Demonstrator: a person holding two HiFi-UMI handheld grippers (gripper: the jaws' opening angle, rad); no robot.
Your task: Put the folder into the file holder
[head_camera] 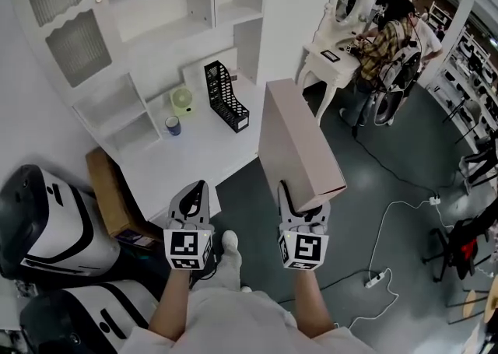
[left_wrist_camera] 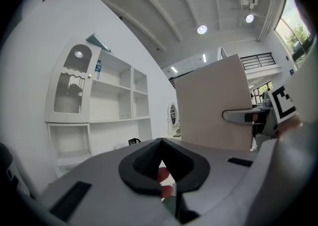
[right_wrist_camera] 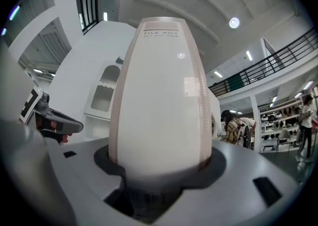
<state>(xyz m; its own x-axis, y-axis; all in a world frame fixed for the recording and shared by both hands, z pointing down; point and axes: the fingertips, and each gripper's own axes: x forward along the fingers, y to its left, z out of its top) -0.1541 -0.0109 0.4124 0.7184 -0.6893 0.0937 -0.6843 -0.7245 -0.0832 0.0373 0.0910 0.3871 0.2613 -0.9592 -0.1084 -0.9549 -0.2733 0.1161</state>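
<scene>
Right gripper (head_camera: 296, 203): you are clamping the near short end of the folder (head_camera: 299, 142) between jaws standing partly apart, pads pressing on both broad faces. The folder is hanging in the air over the floor, to the right of the white table (head_camera: 202, 154). Its long axis is running straight out along the jaws, away from you. The far end is pointing toward the shelving behind the table. The narrow labelled spine is facing up toward you, the broad faces standing on edge.

Left gripper (head_camera: 196, 193): you are holding it with jaws closed together, nothing between them, just left of the folder.

The black mesh file holder (head_camera: 226, 96) is standing upright on the table, apart from the folder.
</scene>
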